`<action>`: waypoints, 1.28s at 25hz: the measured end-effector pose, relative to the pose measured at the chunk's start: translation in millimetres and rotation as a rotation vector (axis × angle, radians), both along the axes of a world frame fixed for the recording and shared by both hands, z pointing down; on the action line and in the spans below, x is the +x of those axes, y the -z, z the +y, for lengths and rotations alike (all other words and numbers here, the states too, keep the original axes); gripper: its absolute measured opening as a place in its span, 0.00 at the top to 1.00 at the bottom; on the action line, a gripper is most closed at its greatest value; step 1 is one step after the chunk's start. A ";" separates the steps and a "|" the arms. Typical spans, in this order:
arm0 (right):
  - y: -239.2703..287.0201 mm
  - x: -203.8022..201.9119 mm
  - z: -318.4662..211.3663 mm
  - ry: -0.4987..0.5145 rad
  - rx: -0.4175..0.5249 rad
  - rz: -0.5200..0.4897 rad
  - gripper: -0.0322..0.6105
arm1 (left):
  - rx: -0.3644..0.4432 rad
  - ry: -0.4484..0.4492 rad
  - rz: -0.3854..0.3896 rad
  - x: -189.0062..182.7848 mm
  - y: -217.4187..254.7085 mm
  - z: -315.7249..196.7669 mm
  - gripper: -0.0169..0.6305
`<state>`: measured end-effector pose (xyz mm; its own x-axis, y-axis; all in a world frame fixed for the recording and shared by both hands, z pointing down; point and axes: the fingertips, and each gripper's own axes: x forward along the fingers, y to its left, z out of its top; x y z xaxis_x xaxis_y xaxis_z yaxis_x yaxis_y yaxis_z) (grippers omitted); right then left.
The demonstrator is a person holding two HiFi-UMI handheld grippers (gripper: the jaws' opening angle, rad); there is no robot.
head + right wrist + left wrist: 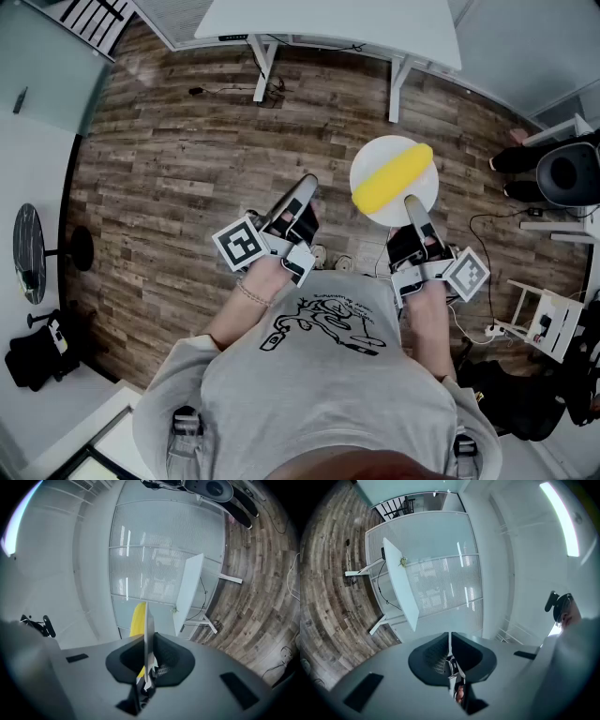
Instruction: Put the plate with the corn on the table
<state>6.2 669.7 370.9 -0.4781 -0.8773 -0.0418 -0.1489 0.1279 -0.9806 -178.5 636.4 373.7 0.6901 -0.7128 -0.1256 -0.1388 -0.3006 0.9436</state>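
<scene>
A round white plate (378, 164) carries a yellow corn cob (392, 175) and hangs above the wooden floor. My right gripper (411, 208) is shut on the plate's near rim. In the right gripper view the plate (149, 625) shows edge-on between the jaws, with the corn (136, 620) on its left side. My left gripper (306, 190) is held out beside it, shut and empty; in the left gripper view its jaws (450, 641) meet with nothing between them. A white table (328, 23) stands ahead at the top of the head view.
The table's white legs (263, 67) rest on wood plank flooring with a cable beneath. A black round bin (568, 173) and white shelving stand at the right. A black stool (30, 253) is at the left. A frosted glass wall (436, 573) lies behind the table.
</scene>
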 end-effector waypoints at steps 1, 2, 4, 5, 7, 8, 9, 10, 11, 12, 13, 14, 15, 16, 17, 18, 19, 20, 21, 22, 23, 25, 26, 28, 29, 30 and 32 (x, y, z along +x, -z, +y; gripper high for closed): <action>0.2 -0.1 -0.3 -0.001 0.001 0.002 0.91 | -0.001 -0.001 0.005 -0.5 0.4 0.3 0.93; 0.3 -0.7 -0.8 -0.003 0.001 0.004 0.91 | -0.001 -0.002 0.009 -1.4 0.7 0.5 0.93; -0.4 -4.6 -2.9 -0.005 0.001 0.010 0.91 | 0.003 -0.004 0.009 -5.9 0.2 0.0 0.93; -1.2 -7.6 -4.9 -0.007 0.000 0.013 0.91 | 0.006 -0.006 0.003 -9.2 -1.0 -1.1 0.93; -3.3 -12.8 -9.5 -0.011 -0.001 0.012 0.91 | 0.008 -0.012 -0.008 -15.0 -4.9 -4.3 0.93; -4.3 -14.6 -11.9 -0.014 0.000 0.007 0.91 | 0.009 -0.016 -0.010 -17.2 -6.4 -6.2 0.93; -5.1 -16.2 -14.5 -0.017 0.000 0.000 0.90 | 0.011 -0.021 -0.010 -18.8 -6.8 -8.3 0.93; -5.6 -17.8 -17.3 -0.020 0.001 -0.006 0.90 | 0.014 -0.026 -0.010 -20.1 -6.2 -10.8 0.93; -5.8 -19.5 -20.4 -0.023 0.002 -0.011 0.90 | 0.015 -0.030 -0.009 -21.3 -5.2 -13.6 0.93; -5.8 -21.3 -23.4 -0.025 0.001 -0.014 0.90 | 0.014 -0.033 -0.008 -22.5 -4.5 -16.1 0.93; -6.0 -22.9 -26.2 -0.025 0.001 -0.017 0.90 | 0.014 -0.035 -0.006 -23.6 -4.0 -18.4 0.93; -6.1 -23.7 -28.8 -0.024 0.003 -0.020 0.90 | 0.017 -0.036 -0.005 -24.0 -3.3 -20.6 0.93; -5.9 -23.4 -30.9 -0.023 0.006 -0.025 0.90 | 0.021 -0.037 -0.004 -23.2 -2.6 -22.6 0.93; -5.5 -21.9 -32.5 -0.022 0.010 -0.028 0.90 | 0.025 -0.038 -0.003 -21.0 -2.2 -24.4 0.93; -5.3 -19.8 -34.6 -0.020 0.014 -0.029 0.90 | 0.028 -0.038 -0.003 -18.1 -2.2 -26.9 0.93; -5.6 -18.4 -38.5 -0.018 0.016 -0.029 0.90 | 0.030 -0.038 -0.004 -15.7 -2.8 -31.6 0.93; -6.5 -18.2 -45.3 -0.015 0.015 -0.027 0.90 | 0.029 -0.039 -0.003 -14.5 -3.6 -39.3 0.93; -7.7 -18.9 -54.4 -0.013 0.013 -0.024 0.90 | 0.026 -0.039 -0.001 -14.2 -4.2 -49.2 0.93; -8.6 -19.3 -64.1 -0.012 0.011 -0.023 0.90 | 0.024 -0.040 0.002 -13.7 -4.6 -59.7 0.93; -9.2 -18.5 -73.3 -0.011 0.009 -0.023 0.90 | 0.023 -0.041 0.002 -12.2 -4.6 -69.4 0.93; -9.5 -16.5 -81.9 -0.011 0.009 -0.025 0.90 | 0.023 -0.042 0.000 -9.8 -4.4 -78.3 0.93; -9.3 -10.4 -98.6 -0.009 0.013 -0.029 0.90 | 0.027 -0.043 -0.004 -3.2 -2.8 -95.7 0.93; -8.9 -6.8 -107.3 -0.007 0.016 -0.030 0.90 | 0.030 -0.044 -0.004 0.6 -1.4 -105.0 0.93; -7.4 1.0 -125.9 -0.002 0.024 -0.031 0.90 | 0.037 -0.043 -0.003 9.1 1.9 -124.6 0.93; -6.2 5.5 -135.7 0.001 0.027 -0.031 0.90 | 0.039 -0.041 -0.003 13.9 3.4 -135.1 0.93; -4.9 10.6 -146.0 0.003 0.029 -0.031 0.90 | 0.040 -0.039 -0.003 19.2 4.7 -146.0 0.93; -2.7 22.4 -167.4 0.007 0.030 -0.032 0.90 | 0.040 -0.035 -0.002 31.8 8.0 -168.4 0.93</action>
<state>28.5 502.3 373.7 -0.4825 -0.8720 -0.0831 -0.1169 0.1580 -0.9805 -146.7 467.9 365.7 0.7149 -0.6824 -0.1521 -0.1298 -0.3433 0.9302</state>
